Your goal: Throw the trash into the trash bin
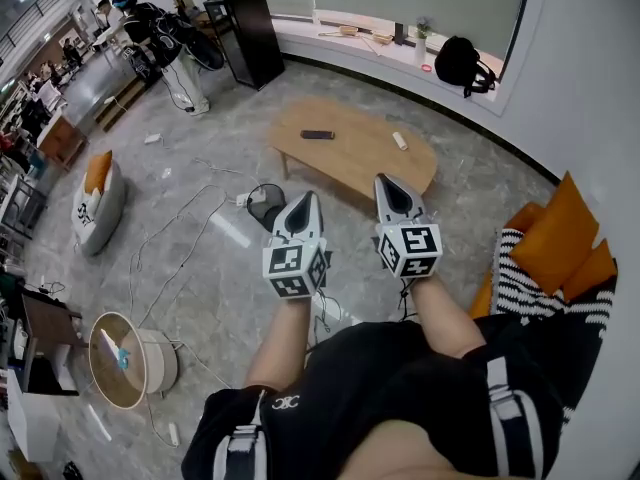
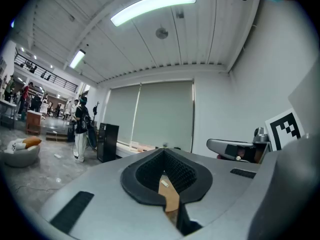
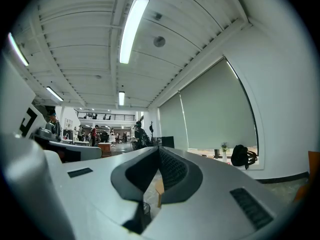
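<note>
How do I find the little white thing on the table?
Find the low oval wooden table on the grey floor. Two small things lie on it: the small white piece is near the right end, pale and stubby, while its only neighbour, further left, is a dark flat bar.

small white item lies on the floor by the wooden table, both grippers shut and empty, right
No: in the head view the small white item lies on the wooden table. The left gripper and right gripper are shut and empty.

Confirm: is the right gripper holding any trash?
No, the right gripper is shut on itself, with nothing between its jaws.
</note>
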`<state>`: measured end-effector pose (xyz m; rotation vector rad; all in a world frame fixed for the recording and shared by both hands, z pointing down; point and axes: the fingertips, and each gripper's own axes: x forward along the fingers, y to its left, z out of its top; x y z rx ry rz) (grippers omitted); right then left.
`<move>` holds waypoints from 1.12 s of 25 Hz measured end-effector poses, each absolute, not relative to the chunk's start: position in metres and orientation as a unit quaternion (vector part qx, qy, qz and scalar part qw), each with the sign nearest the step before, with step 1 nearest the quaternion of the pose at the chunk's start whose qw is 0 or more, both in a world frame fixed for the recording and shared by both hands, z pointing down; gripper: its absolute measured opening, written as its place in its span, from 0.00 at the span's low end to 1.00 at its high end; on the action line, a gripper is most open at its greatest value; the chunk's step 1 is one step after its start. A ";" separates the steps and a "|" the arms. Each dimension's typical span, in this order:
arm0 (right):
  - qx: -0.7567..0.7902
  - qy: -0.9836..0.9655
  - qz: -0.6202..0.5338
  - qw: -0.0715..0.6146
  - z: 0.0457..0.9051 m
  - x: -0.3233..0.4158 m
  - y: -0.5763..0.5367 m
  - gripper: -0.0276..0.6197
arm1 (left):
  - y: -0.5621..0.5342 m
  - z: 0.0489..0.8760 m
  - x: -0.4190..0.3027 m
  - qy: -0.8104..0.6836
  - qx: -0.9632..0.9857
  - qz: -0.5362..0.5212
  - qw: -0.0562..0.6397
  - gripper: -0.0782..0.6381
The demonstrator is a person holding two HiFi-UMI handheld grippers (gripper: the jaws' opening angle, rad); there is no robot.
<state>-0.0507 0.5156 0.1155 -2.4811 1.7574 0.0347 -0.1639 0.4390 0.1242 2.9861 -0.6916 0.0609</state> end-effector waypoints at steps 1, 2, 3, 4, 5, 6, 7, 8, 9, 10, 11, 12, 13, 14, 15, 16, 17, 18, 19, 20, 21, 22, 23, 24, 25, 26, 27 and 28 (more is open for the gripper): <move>-0.816 0.576 0.012 0.050 0.115 -0.054 0.514 0.06 | 0.439 0.125 -0.167 -0.224 0.974 0.020 0.038 0.12; -0.816 0.576 0.013 0.049 0.116 -0.058 0.512 0.06 | 0.438 0.126 -0.171 -0.223 0.974 0.019 0.039 0.12; -0.816 0.576 0.014 0.048 0.116 -0.062 0.511 0.06 | 0.438 0.127 -0.176 -0.223 0.974 0.018 0.040 0.12; -0.816 0.575 0.014 0.048 0.117 -0.066 0.509 0.06 | 0.436 0.128 -0.180 -0.223 0.974 0.016 0.040 0.12; -0.817 0.575 0.013 0.048 0.119 -0.069 0.508 0.06 | 0.434 0.129 -0.185 -0.225 0.973 0.014 0.040 0.12; -0.816 0.575 0.011 0.048 0.121 -0.071 0.507 0.06 | 0.433 0.130 -0.190 -0.227 0.973 0.013 0.040 0.12; -0.816 0.576 0.009 0.047 0.123 -0.074 0.505 0.06 | 0.431 0.132 -0.193 -0.229 0.973 0.012 0.041 0.12; -0.815 0.578 0.007 0.045 0.125 -0.076 0.503 0.06 | 0.429 0.133 -0.196 -0.231 0.972 0.011 0.041 0.12; -0.813 0.580 0.007 0.043 0.126 -0.077 0.500 0.06 | 0.427 0.134 -0.199 -0.233 0.971 0.011 0.042 0.12; -0.812 0.582 0.008 0.042 0.126 -0.079 0.498 0.06 | 0.425 0.134 -0.201 -0.235 0.971 0.010 0.043 0.12; -0.810 0.584 0.010 0.041 0.125 -0.080 0.494 0.06 | 0.422 0.135 -0.204 -0.238 0.970 0.009 0.044 0.12; -0.809 0.586 0.012 0.040 0.125 -0.081 0.491 0.06 | 0.419 0.136 -0.206 -0.240 0.970 0.008 0.045 0.12; -0.808 0.587 0.014 0.041 0.124 -0.082 0.487 0.06 | 0.416 0.137 -0.207 -0.243 0.969 0.008 0.046 0.12; -0.807 0.589 0.016 0.042 0.122 -0.081 0.483 0.06 | 0.413 0.137 -0.207 -0.244 0.969 0.007 0.045 0.12; -0.806 0.590 0.019 0.043 0.121 -0.079 0.479 0.06 | 0.410 0.137 -0.205 -0.245 0.969 0.006 0.043 0.12; -0.805 0.591 0.022 0.044 0.119 -0.076 0.475 0.06 | 0.407 0.137 -0.202 -0.246 0.968 0.005 0.040 0.12; -0.804 0.592 0.026 0.044 0.118 -0.072 0.471 0.06 | 0.404 0.137 -0.199 -0.247 0.968 0.004 0.037 0.12; -0.804 0.592 0.029 0.042 0.118 -0.067 0.468 0.06 | 0.400 0.137 -0.195 -0.248 0.968 0.004 0.035 0.12; -0.804 0.592 0.033 0.040 0.119 -0.062 0.464 0.06 | 0.395 0.138 -0.190 -0.249 0.968 0.004 0.034 0.12; -0.804 0.592 0.036 0.038 0.120 -0.055 0.459 0.06 | 0.391 0.140 -0.185 -0.250 0.968 0.004 0.033 0.12; -0.804 0.592 0.039 0.037 0.121 -0.047 0.454 0.06 | 0.385 0.141 -0.177 -0.252 0.967 0.003 0.032 0.12; -0.803 0.593 0.041 0.036 0.123 -0.038 0.447 0.06 | 0.377 0.143 -0.169 -0.253 0.967 0.002 0.032 0.12; -0.803 0.594 0.044 0.035 0.124 -0.028 0.440 0.06 | 0.369 0.145 -0.159 -0.255 0.966 0.002 0.031 0.12; -0.802 0.594 0.046 0.034 0.126 -0.017 0.431 0.06 | 0.359 0.146 -0.148 -0.256 0.966 0.003 0.031 0.12; -0.803 0.594 0.046 0.034 0.127 -0.005 0.423 0.06 | 0.350 0.148 -0.136 -0.257 0.966 0.004 0.030 0.12; -0.804 0.592 0.046 0.034 0.128 0.009 0.415 0.06 | 0.341 0.148 -0.124 -0.256 0.966 0.006 0.030 0.12; -0.806 0.588 0.047 0.034 0.128 0.022 0.407 0.06 | 0.333 0.148 -0.111 -0.256 0.966 0.006 0.029 0.12; -0.809 0.585 0.050 0.032 0.128 0.036 0.400 0.06 | 0.326 0.149 -0.098 -0.255 0.967 0.004 0.029 0.12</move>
